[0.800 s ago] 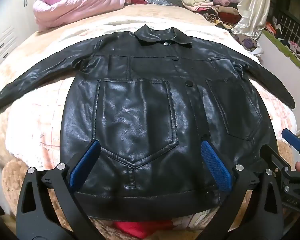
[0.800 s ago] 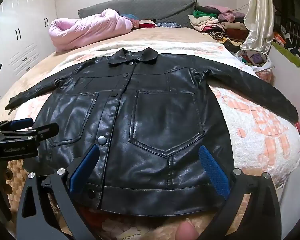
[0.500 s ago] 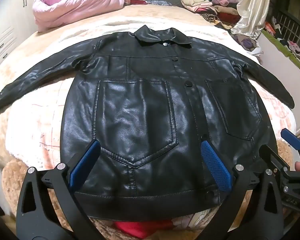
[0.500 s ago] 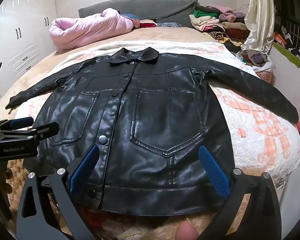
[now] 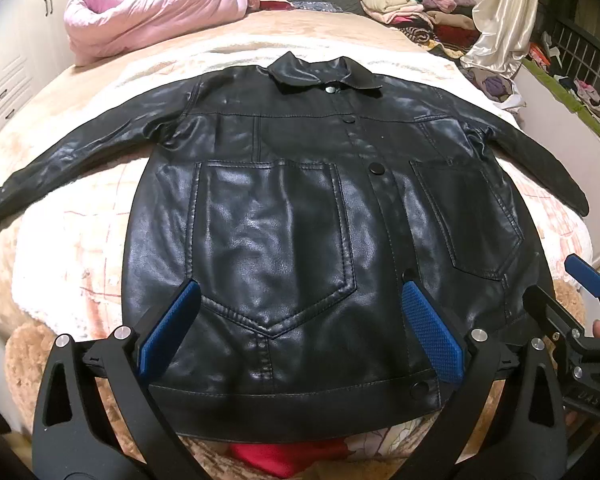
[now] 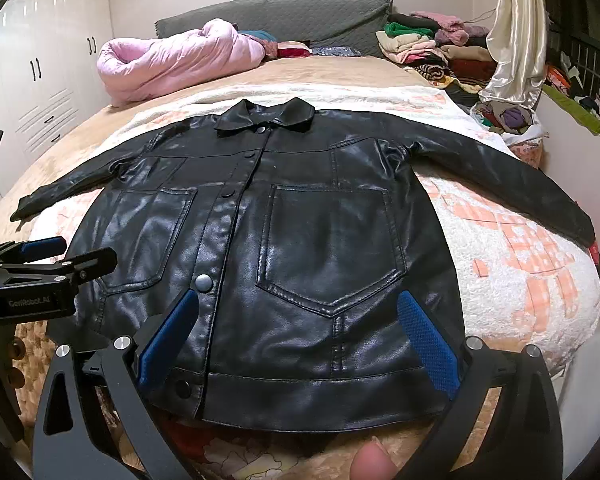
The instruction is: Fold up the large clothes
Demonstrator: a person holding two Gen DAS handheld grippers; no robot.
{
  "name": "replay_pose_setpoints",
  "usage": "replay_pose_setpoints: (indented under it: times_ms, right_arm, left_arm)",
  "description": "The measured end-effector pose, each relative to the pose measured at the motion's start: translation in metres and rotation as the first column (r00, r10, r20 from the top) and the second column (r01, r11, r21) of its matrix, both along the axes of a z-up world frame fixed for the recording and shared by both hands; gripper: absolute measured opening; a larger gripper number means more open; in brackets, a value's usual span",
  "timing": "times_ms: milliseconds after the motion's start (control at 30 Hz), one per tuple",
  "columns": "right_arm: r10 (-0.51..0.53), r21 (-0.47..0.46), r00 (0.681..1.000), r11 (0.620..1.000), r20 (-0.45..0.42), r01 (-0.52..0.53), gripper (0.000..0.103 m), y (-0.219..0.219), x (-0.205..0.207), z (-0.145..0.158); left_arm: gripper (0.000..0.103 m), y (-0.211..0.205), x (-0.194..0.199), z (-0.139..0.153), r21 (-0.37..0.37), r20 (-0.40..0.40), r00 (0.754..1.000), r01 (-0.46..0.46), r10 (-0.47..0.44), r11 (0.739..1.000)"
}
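Observation:
A black leather jacket [image 5: 284,216] lies flat on the bed, front up and buttoned, collar [image 5: 320,74] at the far side and both sleeves spread out sideways. My left gripper [image 5: 296,324] hovers open over the hem below the left chest pocket, nothing between its blue pads [image 5: 168,328]. In the right wrist view the same jacket [image 6: 300,248] fills the middle. My right gripper [image 6: 296,332] is open above the hem under the right pocket, holding nothing. Each gripper shows at the edge of the other's view: the right gripper [image 5: 580,312] and the left gripper [image 6: 52,258].
A pink quilt [image 6: 172,58] is bundled at the head of the bed. Stacks of folded clothes [image 6: 428,46] lie at the far right, beside a cream curtain [image 6: 516,32]. White wardrobes [image 6: 40,72] stand on the left. A white fleece blanket [image 6: 512,256] lies under the jacket. A fingertip [image 6: 374,464] shows at the bottom edge.

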State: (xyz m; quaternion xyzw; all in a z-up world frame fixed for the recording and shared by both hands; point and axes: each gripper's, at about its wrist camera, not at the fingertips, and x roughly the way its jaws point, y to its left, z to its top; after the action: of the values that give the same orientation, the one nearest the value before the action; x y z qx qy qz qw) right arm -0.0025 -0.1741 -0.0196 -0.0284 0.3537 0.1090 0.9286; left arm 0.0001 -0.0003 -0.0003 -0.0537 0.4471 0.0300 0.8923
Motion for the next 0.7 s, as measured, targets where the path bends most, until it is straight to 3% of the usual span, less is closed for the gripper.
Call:
replay_pose_setpoints:
  times_ms: [700]
  right_arm:
    - [0.001,-0.001,1.000,1.000,0.002,-0.001,0.099,0.0002,0.0005,0.0008]
  left_arm:
    - [0.094,-0.0020,0.0011,0.0051,0.002,-0.002,1.000,0.000,0.000,1.000]
